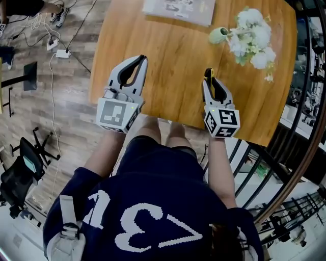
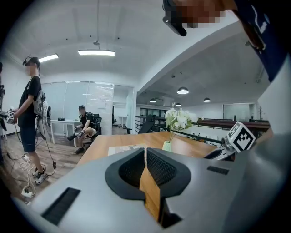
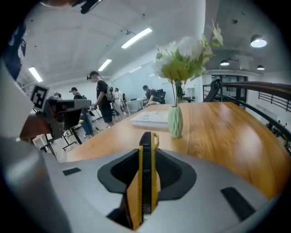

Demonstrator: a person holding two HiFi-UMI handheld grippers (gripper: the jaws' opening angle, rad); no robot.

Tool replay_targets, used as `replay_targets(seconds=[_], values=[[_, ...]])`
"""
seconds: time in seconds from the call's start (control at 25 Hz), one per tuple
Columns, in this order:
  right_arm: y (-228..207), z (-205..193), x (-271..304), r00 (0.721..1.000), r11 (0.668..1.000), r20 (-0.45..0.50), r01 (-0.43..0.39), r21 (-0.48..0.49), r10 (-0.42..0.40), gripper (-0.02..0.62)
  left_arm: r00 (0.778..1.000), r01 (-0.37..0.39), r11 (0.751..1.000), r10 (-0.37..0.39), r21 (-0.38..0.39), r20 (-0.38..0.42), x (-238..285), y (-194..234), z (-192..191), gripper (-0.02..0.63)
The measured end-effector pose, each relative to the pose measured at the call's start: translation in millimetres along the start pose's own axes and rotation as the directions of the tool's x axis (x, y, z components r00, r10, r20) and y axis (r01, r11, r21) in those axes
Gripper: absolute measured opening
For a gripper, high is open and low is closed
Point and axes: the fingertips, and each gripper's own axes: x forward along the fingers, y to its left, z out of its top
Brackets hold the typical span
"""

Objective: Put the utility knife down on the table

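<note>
A yellow and black utility knife [image 3: 146, 173] stands clamped between the jaws of my right gripper [image 3: 145, 150], its tip poking out past the fingertips. In the head view the right gripper [image 1: 208, 75] hovers over the near edge of the wooden table [image 1: 173, 56], with the utility knife [image 1: 207, 75] showing as a thin dark strip. My left gripper [image 1: 141, 59] is held over the table's near left part, jaws together with nothing between them. The left gripper [image 2: 145, 154] shows only tabletop through the slit between its pads.
A pale green vase of white flowers [image 1: 252, 35] lies toward the far right of the table, and a grey booklet [image 1: 178, 9] at the far edge. A black railing [image 1: 285, 168] curves past the table's right side. People stand and sit across the room [image 2: 29, 104].
</note>
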Motion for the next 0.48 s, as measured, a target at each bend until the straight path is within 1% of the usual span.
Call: replay_targets(seconds=[0.08, 0.2, 0.4, 0.48], values=[[-8.1, -24.7, 9.8, 0.996, 0.999, -0.078, 0.030, 0.015, -0.029, 0.126, 1.000, 0.014, 1.000, -0.014, 0.004, -0.007, 2.4, -3.8, -6.1, 0.028], [-16.2, -53.7, 20.2, 0.983, 0.997, -0.173, 0.065, 0.038, -0.058, 0.126, 0.999, 0.026, 1.000, -0.027, -0.003, -0.021, 3.8, -5.4, -15.0, 0.028], [-21.1, -85.8, 28.9, 0.957, 0.996, -0.282, 0.082, 0.042, -0.067, 0.127, 0.999, 0.031, 1.000, -0.031, 0.000, -0.011, 5.9, -2.8, -20.4, 0.028], [-20.5, -90.5, 29.3, 0.953, 0.996, -0.298, 0.078, 0.045, -0.061, 0.130, 1.000, 0.030, 1.000, -0.030, 0.005, -0.008, 5.3, -0.7, -18.6, 0.028]])
